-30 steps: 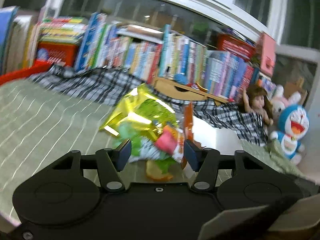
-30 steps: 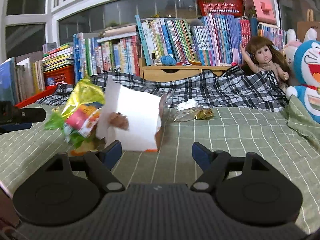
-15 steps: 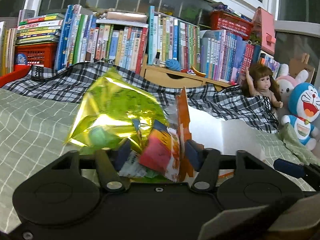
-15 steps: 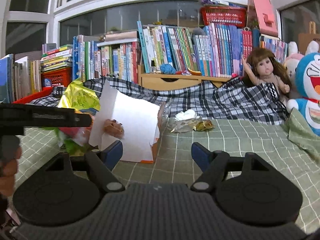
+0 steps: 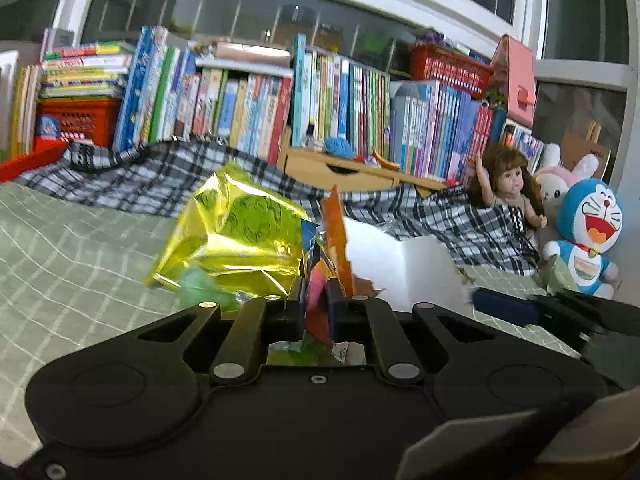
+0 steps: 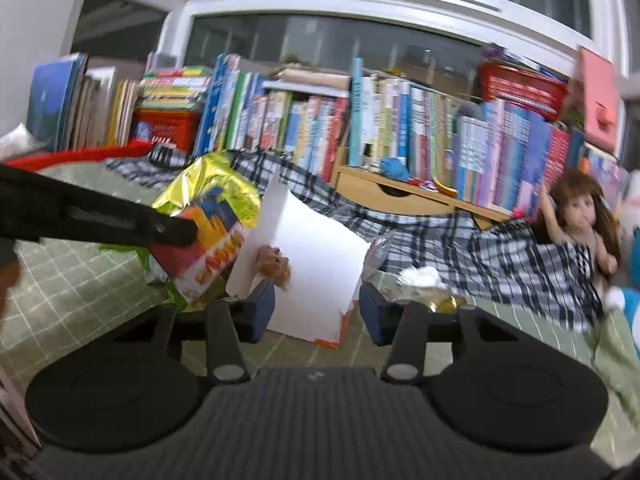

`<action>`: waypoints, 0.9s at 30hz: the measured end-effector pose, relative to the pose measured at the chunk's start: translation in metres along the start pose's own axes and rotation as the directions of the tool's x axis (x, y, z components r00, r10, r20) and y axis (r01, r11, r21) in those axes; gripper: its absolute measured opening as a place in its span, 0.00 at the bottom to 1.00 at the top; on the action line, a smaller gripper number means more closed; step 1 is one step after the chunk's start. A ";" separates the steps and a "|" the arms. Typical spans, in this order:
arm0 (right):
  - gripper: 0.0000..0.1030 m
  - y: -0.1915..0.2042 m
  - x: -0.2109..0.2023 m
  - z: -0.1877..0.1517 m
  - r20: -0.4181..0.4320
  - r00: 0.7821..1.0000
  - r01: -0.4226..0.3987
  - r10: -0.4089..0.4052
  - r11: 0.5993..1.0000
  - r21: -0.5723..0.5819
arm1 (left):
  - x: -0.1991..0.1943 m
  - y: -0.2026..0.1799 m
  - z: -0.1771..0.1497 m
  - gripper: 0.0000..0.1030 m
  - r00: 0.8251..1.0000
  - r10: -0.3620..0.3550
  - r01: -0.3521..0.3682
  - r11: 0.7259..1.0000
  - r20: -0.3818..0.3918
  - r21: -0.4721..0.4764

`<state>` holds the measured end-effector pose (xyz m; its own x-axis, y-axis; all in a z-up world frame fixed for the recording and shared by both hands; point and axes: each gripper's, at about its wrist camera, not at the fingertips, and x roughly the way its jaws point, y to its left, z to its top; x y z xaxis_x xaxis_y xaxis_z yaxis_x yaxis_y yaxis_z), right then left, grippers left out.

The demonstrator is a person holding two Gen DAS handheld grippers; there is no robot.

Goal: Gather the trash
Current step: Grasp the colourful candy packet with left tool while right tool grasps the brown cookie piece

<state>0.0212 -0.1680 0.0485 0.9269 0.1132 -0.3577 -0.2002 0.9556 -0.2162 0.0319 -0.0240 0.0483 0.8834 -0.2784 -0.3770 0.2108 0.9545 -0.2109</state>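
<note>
Snack wrappers (image 5: 316,280), light crinkly slippery foil on the green bedspread (image 5: 72,264), sit pinched by left gripper (image 5: 317,304) closing at an edge; right gripper (image 6: 316,312), jaws closing, straddles white paper bag (image 6: 316,264) at twelve o'clock, unpressed.

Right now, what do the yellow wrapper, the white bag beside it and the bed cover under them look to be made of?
Yellow wrapper: thin metallised plastic film, glossy; it crinkles and throws sharp highlights.
White bag: likely paper or thin card, matte; flat stiff panels with a ragged torn edge and an orange underside showing at the bottom.
Bed cover: woven fabric, matte green with a pale grid, lying in soft folds.
</note>
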 end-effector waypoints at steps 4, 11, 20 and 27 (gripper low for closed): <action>0.50 0.009 0.003 0.010 0.037 0.999 0.034 -0.033 0.999 -0.033 | -0.019 0.009 0.003 0.10 0.999 0.005 -0.004 1.000 0.032 -0.023; 0.56 0.034 -0.013 0.009 0.133 0.989 0.084 -0.059 0.979 -0.188 | -0.046 0.029 0.007 0.10 0.995 0.049 -0.045 0.997 0.084 -0.058; 0.30 0.040 0.034 0.016 -0.056 0.997 0.042 -0.061 0.955 -0.294 | -0.057 0.047 -0.001 0.10 0.995 0.064 -0.058 0.995 0.070 -0.085; 0.41 0.041 0.060 0.029 -0.122 0.992 -0.047 0.019 0.971 -0.233 | -0.058 0.048 -0.011 0.10 0.997 0.049 -0.044 0.995 0.057 -0.087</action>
<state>0.0783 -0.1139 0.0446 0.8773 0.0976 -0.4698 -0.3124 0.8593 -0.4049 -0.0142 0.0368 0.0500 0.9150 -0.2248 -0.3349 0.1347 0.9530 -0.2714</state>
